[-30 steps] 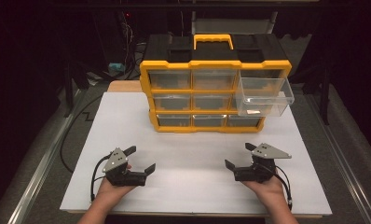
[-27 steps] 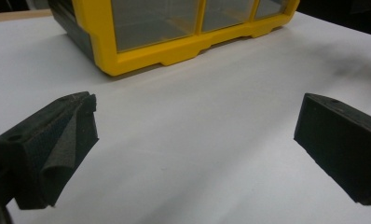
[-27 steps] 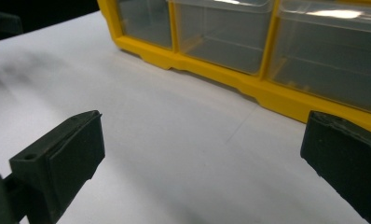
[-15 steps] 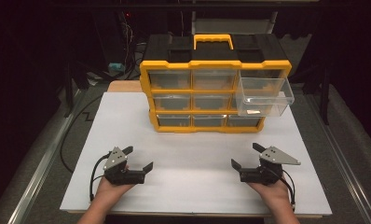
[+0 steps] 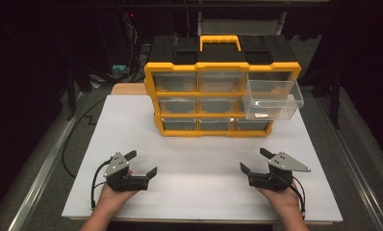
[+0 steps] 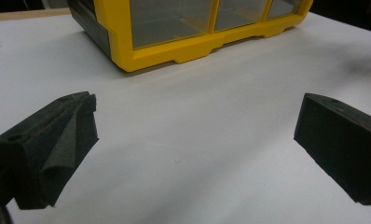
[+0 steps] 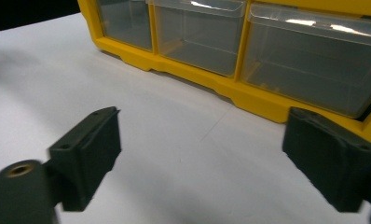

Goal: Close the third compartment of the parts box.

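A: Where is the yellow drawer organizer (image 5: 218, 86)?

B: It stands upright at the far middle of the white worktop (image 5: 199, 163), with its long axis running side to side and its drawer fronts facing the person. A yellow carry handle (image 5: 220, 42) sits on its black top.

A: And the grippers?

B: Both lie well in front of the organizer, near the worktop's near edge. The left gripper (image 5: 142, 163) is in front of the organizer's left corner and the right gripper (image 5: 255, 160) in front of its right corner, each held in a hand. Both point toward the organizer.

A: How are the fingers?

B: Both pairs are spread, with bare worktop between them. The right fingers have just been closing a little.

A: What does the high view add?

B: The clear drawer (image 5: 272, 98) at the organizer's upper right, pulled out and jutting forward. Something small and pale lies inside; I cannot tell what.

A: And the gripper views?

B: Close looks at the organizer's bottom row: the left gripper view shows its lower left corner (image 6: 127, 60), and the right gripper view shows three clear drawer fronts (image 7: 197, 32).

A: Any writing?

B: None readable.
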The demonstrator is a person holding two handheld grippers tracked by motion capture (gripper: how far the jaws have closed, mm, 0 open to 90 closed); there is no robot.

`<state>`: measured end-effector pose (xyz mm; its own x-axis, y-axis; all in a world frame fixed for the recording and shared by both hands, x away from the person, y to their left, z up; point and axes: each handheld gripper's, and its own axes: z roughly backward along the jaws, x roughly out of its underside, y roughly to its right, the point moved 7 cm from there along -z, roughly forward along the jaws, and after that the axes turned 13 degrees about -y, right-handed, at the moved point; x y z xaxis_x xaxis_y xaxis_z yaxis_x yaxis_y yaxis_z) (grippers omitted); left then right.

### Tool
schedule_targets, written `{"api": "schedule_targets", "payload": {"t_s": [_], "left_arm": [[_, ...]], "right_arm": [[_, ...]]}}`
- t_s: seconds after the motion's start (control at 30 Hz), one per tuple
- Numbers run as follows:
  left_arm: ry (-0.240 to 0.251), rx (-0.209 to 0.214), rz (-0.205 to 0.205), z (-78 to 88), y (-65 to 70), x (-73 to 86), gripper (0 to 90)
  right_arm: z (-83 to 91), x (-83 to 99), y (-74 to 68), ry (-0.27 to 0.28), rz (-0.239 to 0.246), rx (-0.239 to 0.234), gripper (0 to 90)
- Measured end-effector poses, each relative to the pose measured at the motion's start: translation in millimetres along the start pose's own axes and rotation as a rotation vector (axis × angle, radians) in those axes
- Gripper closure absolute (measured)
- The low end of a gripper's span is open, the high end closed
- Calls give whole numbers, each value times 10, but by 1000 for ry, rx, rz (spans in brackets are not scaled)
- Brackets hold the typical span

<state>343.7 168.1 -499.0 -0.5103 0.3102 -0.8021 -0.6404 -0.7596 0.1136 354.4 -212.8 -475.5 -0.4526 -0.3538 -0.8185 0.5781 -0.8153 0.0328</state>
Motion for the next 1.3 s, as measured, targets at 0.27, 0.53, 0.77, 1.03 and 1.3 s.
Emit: {"api": "schedule_targets", "payload": {"t_s": [0.27, 0.53, 0.77, 1.03, 1.3], "left_arm": [[8, -8, -14, -14, 16, -12, 5], [13, -11, -33, -34, 47, -19, 5], [15, -14, -39, -15, 53, -13, 4], [12, -10, -40, -18, 55, -7, 5], [15, -8, -37, -19, 53, -9, 5]], "right_arm": [[35, 23, 12, 3, 14, 11, 234], [23, 36, -9, 5, 26, -10, 348], [19, 23, -42, 12, 35, -7, 474], [36, 38, -1, 5, -10, 1, 664], [45, 45, 18, 0, -25, 4, 782]]}}
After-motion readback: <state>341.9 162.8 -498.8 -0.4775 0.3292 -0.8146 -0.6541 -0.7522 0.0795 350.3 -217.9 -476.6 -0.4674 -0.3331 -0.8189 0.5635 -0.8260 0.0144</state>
